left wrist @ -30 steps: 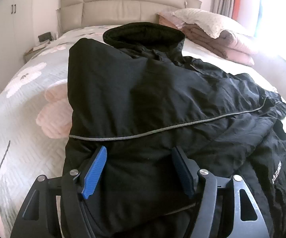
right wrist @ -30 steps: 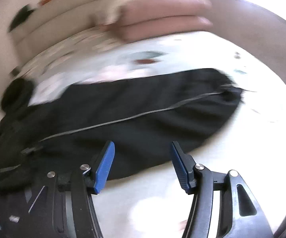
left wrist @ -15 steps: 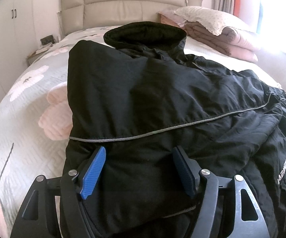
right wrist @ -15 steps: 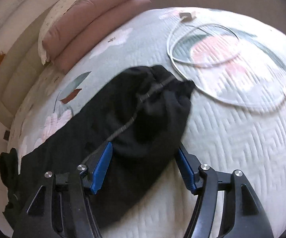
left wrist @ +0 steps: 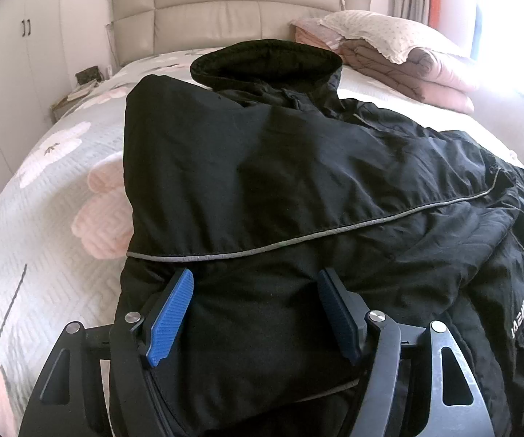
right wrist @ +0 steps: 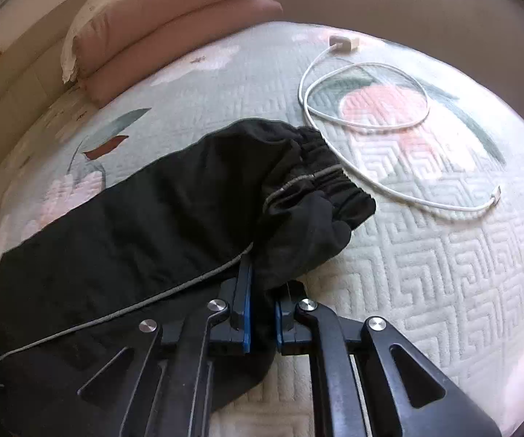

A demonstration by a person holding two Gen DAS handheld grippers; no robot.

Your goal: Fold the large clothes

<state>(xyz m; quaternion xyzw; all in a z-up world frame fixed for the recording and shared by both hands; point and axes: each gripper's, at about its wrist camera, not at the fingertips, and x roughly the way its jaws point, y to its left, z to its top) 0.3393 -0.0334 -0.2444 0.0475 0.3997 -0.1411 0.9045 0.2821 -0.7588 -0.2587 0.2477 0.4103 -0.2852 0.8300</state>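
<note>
Across the centre of both frames, a black jacket (left wrist: pixel 280 189) lies spread on the bed (left wrist: pixel 43 240). Left gripper (left wrist: pixel 256 309) gapes over its hem; right gripper (right wrist: pixel 262 318) pinches the sleeve (right wrist: pixel 298 196) near its elastic cuff. Fabric looks soft, bulky, probably slippery; seams and cuffs offer surest holds.

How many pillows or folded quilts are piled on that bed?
2: one white dotted pillow on top, one folded pink quilt beneath it, by the headboard. More may be hidden behind the black jacket.

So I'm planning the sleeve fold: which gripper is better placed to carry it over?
Right gripper: it is shut on the sleeve near the cuff. Left gripper is open over the jacket.
</note>
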